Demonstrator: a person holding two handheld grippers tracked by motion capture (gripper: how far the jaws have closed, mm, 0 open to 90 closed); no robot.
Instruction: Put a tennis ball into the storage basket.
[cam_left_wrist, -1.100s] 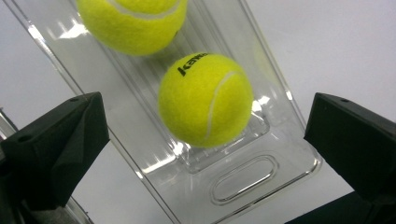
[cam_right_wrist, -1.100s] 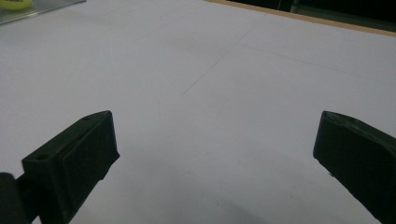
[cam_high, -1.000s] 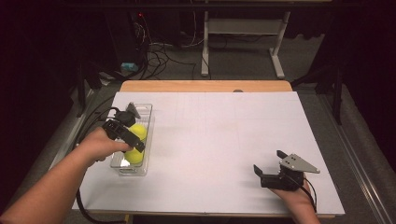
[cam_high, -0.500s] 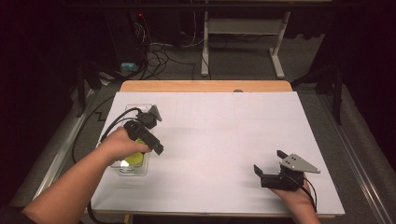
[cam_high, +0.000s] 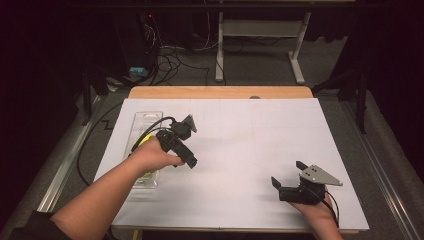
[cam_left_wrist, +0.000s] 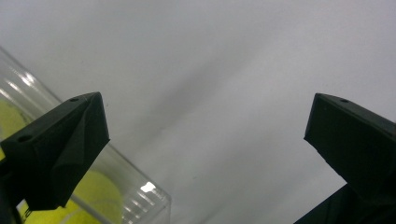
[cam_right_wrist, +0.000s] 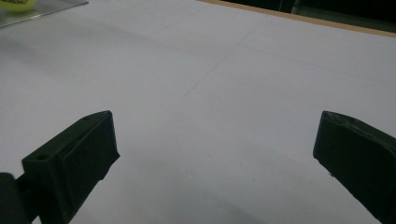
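Observation:
A clear plastic container (cam_high: 148, 121) lies along the left side of the white table (cam_high: 240, 135). Yellow tennis balls (cam_high: 144, 139) lie in it, partly hidden behind the person's left hand. My left gripper (cam_high: 182, 143) hangs just right of the container, over bare table. In the left gripper view the left gripper (cam_left_wrist: 205, 121) is open with nothing between its jaws, and the container's corner (cam_left_wrist: 154, 198) with a tennis ball (cam_left_wrist: 95, 189) sits at the lower left. My right gripper (cam_high: 288, 175) rests near the front right of the table. In the right gripper view it (cam_right_wrist: 215, 135) is open and holds nothing.
A wooden table edge (cam_high: 220, 92) borders the far side of the white sheet. Beyond it are floor cables (cam_high: 172, 57) and a metal stand (cam_high: 260, 35). Far off at the top left of the right gripper view is a tennis ball (cam_right_wrist: 16, 3).
My left gripper has lifted out of the container, away from the tennis balls, and moved right over the white table. The right gripper has stayed still.

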